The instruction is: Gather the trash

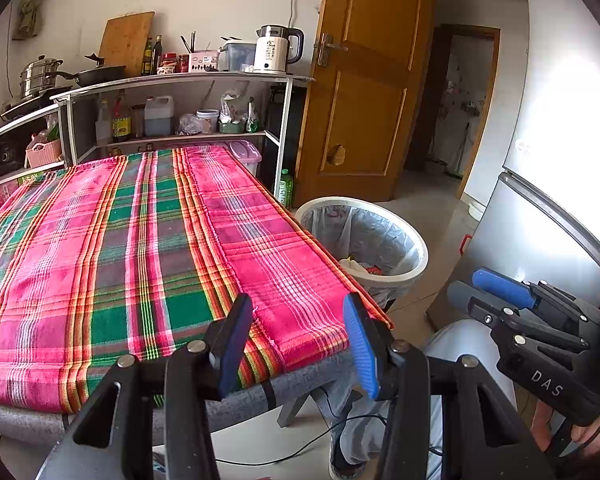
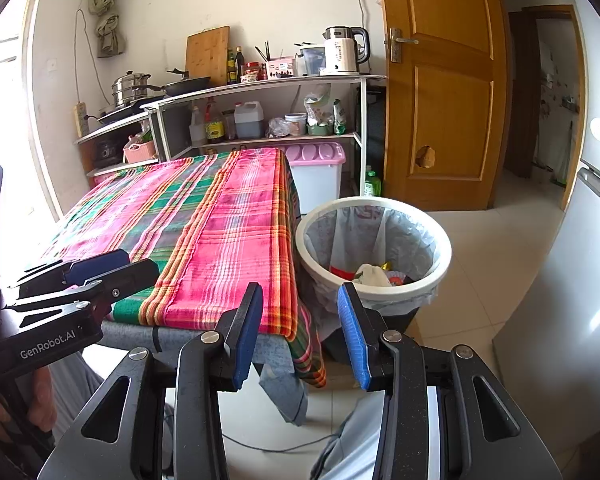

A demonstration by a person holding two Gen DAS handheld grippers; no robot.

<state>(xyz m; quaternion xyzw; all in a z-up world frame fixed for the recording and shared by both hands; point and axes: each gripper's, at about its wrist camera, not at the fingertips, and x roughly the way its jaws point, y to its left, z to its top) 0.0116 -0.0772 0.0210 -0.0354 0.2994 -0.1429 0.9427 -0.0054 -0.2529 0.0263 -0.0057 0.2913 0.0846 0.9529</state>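
While both grippers are held over the near end of the table, nothing is gripped by either. The left gripper (image 1: 298, 338) is seen with its blue-padded jaws parted and empty above the plaid tablecloth (image 1: 148, 240); the right gripper (image 2: 300, 328) is likewise released, its jaws apart over the cloth's corner and the gap beside the bin.

Task items: collected trash (image 2: 374, 274), a pale crumpled piece with red and yellow scraps, is found inside the white wastebasket (image 2: 446, 256), which is lined with a translucent bag and stands on the tiled floor just beside the table's right edge. No trash is seen on the cloth.

Surroundings: a metal shelf unit (image 1: 180, 80) is placed behind the table, carrying a white electric kettle (image 1: 274, 50), a wooden cutting board (image 1: 126, 42), a steel steamer pot (image 1: 40, 76), a dark wok (image 1: 98, 74), and bottles and jars on its lower level. A pink-lidded storage box (image 2: 320, 164) is set between shelf and bin. A wooden door (image 2: 444, 80) stands open at right; a silver refrigerator (image 2: 572, 280) borders the right side. A cable (image 1: 300, 446) trails across the floor under the table edge.
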